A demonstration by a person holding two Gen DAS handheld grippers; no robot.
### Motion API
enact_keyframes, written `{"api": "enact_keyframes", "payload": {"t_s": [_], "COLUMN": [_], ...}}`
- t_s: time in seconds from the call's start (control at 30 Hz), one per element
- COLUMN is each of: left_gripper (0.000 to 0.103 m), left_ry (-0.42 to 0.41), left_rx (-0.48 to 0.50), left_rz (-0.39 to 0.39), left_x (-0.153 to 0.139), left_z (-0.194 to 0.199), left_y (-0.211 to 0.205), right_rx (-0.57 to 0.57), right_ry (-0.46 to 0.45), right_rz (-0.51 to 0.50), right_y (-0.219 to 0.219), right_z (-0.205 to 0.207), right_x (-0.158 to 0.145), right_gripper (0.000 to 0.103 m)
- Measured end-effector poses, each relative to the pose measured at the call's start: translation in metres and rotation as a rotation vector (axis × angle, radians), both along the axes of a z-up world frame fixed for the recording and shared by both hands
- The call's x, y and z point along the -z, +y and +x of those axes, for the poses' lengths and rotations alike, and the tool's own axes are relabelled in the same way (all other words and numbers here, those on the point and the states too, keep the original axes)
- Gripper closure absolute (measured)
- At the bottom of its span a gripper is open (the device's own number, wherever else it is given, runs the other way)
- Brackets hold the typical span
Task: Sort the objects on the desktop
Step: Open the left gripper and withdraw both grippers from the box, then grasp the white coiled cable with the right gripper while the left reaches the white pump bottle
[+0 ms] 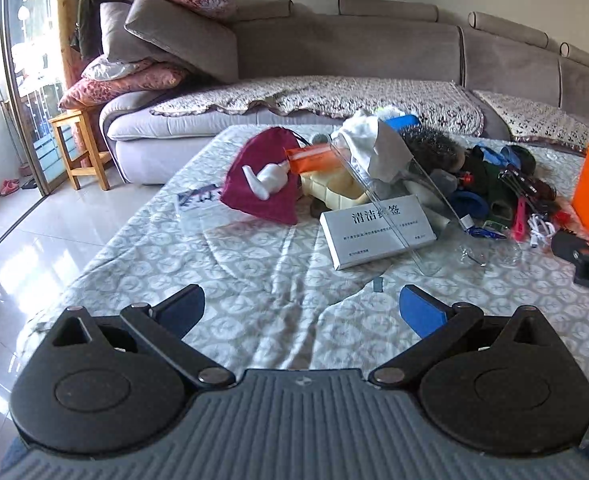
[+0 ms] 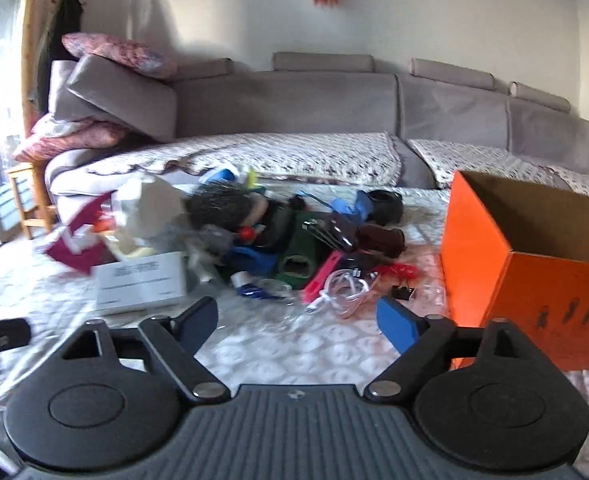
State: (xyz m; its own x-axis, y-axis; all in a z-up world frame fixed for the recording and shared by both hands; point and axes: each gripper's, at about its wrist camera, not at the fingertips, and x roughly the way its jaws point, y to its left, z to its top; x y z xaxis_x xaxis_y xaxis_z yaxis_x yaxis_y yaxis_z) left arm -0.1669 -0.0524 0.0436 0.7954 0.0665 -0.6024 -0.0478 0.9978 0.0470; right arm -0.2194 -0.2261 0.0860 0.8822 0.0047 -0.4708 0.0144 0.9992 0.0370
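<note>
Over the near edge of the bench (image 1: 142, 248), draped in its pale patterned cloth, the left gripper (image 1: 302, 312) hovers with jaws spread wide, blue pads apart, nothing between them but bare cloth, touching nothing. Ahead of it lies the white box (image 1: 376, 230) with printed characters, flat on the cloth, a clear plastic container (image 1: 390, 184) tilted over its far side. Left of that, a maroon pouch (image 1: 260, 178) with a white squeeze bottle (image 1: 268, 180) lying on it, and an orange tube (image 1: 312, 159) just beside. Over on the right side, the right gripper (image 2: 297, 322) also hangs released, jaws fully parted, gripping nothing, above cloth just short of the clutter. That view is blurred, but the pile reads clearly enough: a white cable (image 2: 344, 290) coiled nearest the jaws, a pink strip (image 2: 324, 274) touching it, a dark green piece (image 2: 298, 262) behind, a dark brown cylinder (image 2: 380, 240) further back, a spiky grey hedgehog toy (image 2: 222, 204) on the heap's left. To the right stands the orange cardboard box (image 2: 522, 288), open-topped, close beside the right jaw. Behind everything runs the grey sofa (image 2: 294, 108) with stacked cushions (image 1: 162, 36) on its left end
</note>
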Motion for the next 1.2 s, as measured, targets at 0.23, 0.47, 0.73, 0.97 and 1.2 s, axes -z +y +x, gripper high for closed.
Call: {"api": "enact_keyframes", "payload": {"t_s": [0.23,0.47,0.73,0.97,1.2], "left_gripper": [0.0,0.0,0.0,0.0,0.0], "left_ry": [0.034,-0.004,-0.037,-0.055,-0.022], "left_rx": [0.021,0.049,0.059,0.057,0.06], "left_rz": [-0.013,0.023,0.018,0.027,0.082], "left_x": [0.011,0.022,0.033,0.032,0.029], "left_z": [0.038,0.051,0.043,0.043,0.03], "left_y": [-0.012,-0.01,0.0,-0.006,0.014], "right_rx": [0.089,0.141,0.171,0.127,0.097], "right_ry": [0.111,0.171,0.214,0.21,0.206], "right_rz": [0.052,0.129,0.157,0.128,0.098], "right_y": [-0.013,-0.02,-0.027,-0.028,-0.03], "right_z": [0.043,0.074,0.094,0.087,0.078], "right_x": [0.026,0.032,0.041,0.039,0.041], "right_gripper": [0.043,0.043,0.048,0.063,0.07]}}
